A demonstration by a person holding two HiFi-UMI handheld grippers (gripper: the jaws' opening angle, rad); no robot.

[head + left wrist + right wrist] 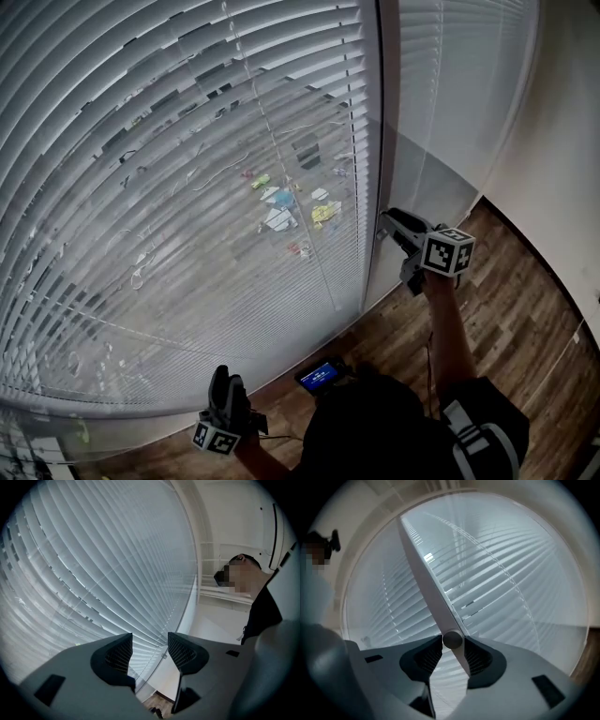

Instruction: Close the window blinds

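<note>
1. The blinds [187, 169] fill most of the head view. The slats are tilted partly open, and the ground outside with some small coloured objects shows through the gaps. These objects are too small to identify.
2. A second, narrower blind [450, 84] hangs right of the upright post [380, 141]. It looks paler and more closed. Its top and right edge are cut off by the picture.
3. The right gripper [386, 225] is raised with its tips at the post, about mid-height on the window. Its marker cube [447, 251] faces the camera.
4. In the right gripper view, the right gripper [452, 641] has its jaws drawn in close on a round grey knob [452, 639]. Both ribbed pads [429, 656] appear to touch it.
5. A pale strip [422, 569] runs from the knob up and to the left, and also passes down behind the jaws. I cannot tell whether it is a rod attached to the knob or the window post behind it.
6. The left gripper [225, 380] is held low near the bottom rail, pointing up. Its marker cube [216, 439] is partly cut off by the picture's lower edge.
7. In the left gripper view, the left gripper [150, 637] has its jaws well apart with nothing between them. Only slats [93, 573] show beyond the gap.
8. A small device with a blue screen [319, 376] sits in front of the person's chest. Its display is unreadable.
9. The wood floor [525, 309] is visible at right. The person's head and torso block the floor below the window.
</note>
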